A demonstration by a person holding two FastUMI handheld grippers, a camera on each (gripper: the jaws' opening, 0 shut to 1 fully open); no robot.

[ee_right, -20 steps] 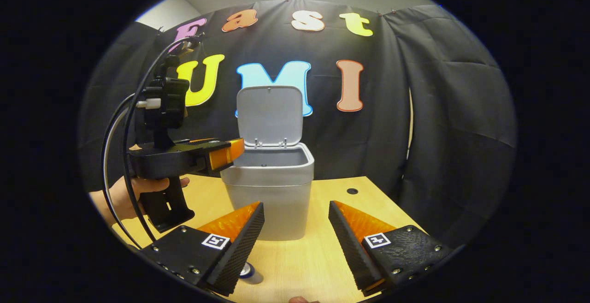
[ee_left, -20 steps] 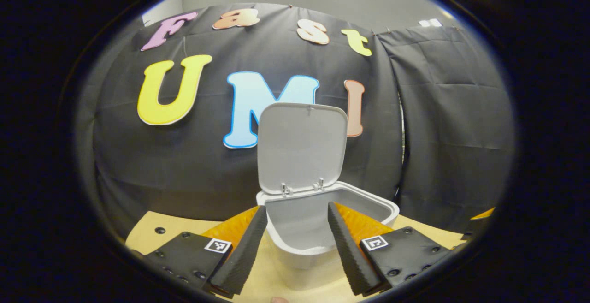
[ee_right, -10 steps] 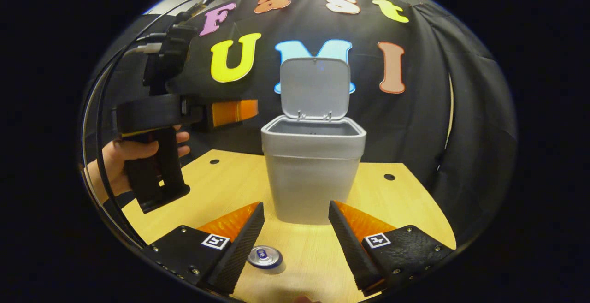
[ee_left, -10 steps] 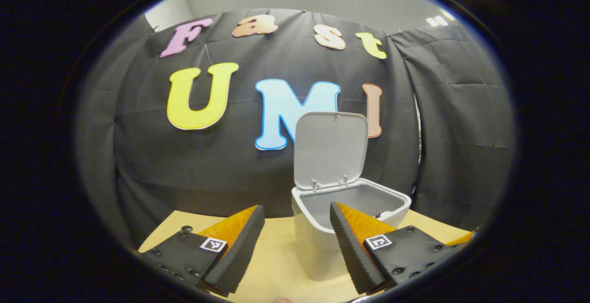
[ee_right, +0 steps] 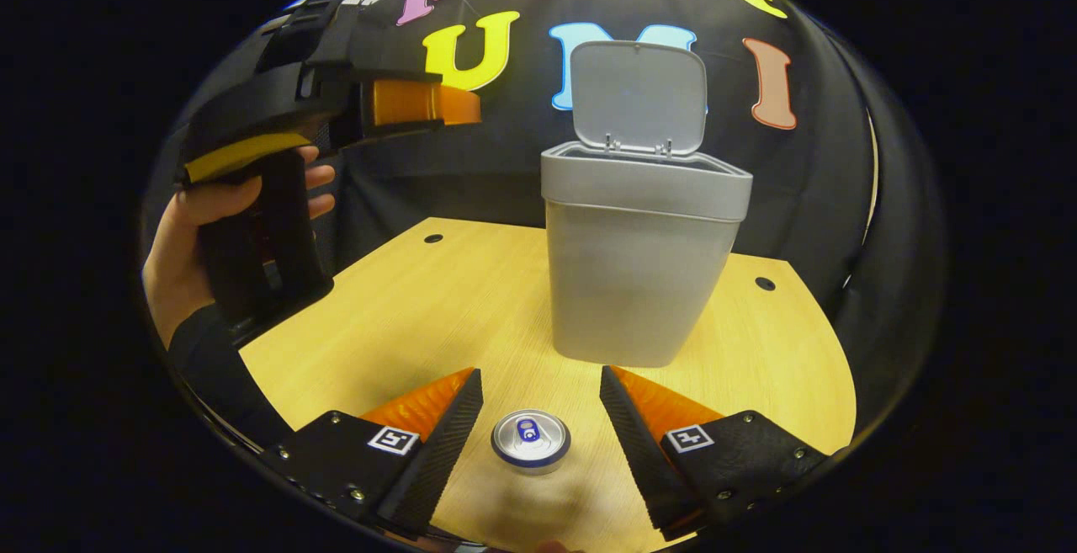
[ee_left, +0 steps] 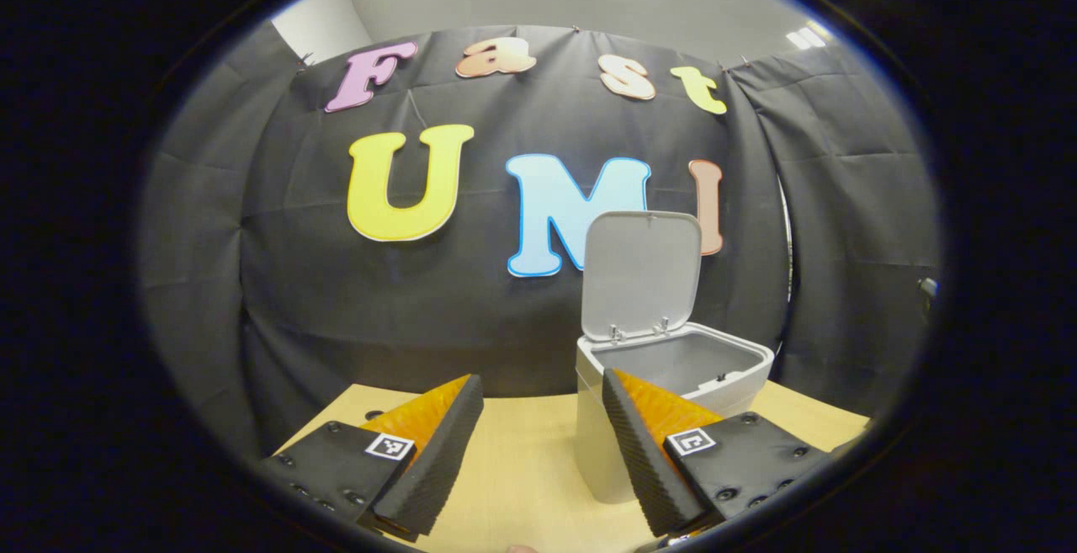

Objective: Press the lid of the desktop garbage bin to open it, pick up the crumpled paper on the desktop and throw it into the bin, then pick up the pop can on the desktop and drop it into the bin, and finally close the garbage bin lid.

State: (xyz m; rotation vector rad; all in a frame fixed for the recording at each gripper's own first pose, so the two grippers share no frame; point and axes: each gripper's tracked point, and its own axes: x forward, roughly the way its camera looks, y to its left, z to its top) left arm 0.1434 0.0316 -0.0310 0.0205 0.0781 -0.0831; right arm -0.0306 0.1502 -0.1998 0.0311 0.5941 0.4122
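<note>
In the right gripper view, the right gripper (ee_right: 538,418) sits at the bottom of the frame with its two fingers spread wide and nothing pressed between them. A pop can (ee_right: 531,441) stands upright on the wooden desktop (ee_right: 421,309), seen from above in the gap between the fingers at bottom centre, touching neither. Beyond it, in the centre of the frame, the grey garbage bin (ee_right: 639,275) stands on the desktop with its lid (ee_right: 638,97) swung up and standing nearly upright on the rear hinges. At the upper left of this frame the left gripper (ee_right: 437,105) is held in a person's hand (ee_right: 181,258), raised well above the desktop and to the left of the bin; from this side I cannot tell how its fingers stand.

In the left gripper view, the left gripper (ee_left: 538,427) has its fingers apart and empty at the bottom of the frame. The bin (ee_left: 673,368) sits right of centre, partly behind the right-hand finger, lid (ee_left: 641,271) raised against the black cloth wall (ee_left: 336,300).
</note>
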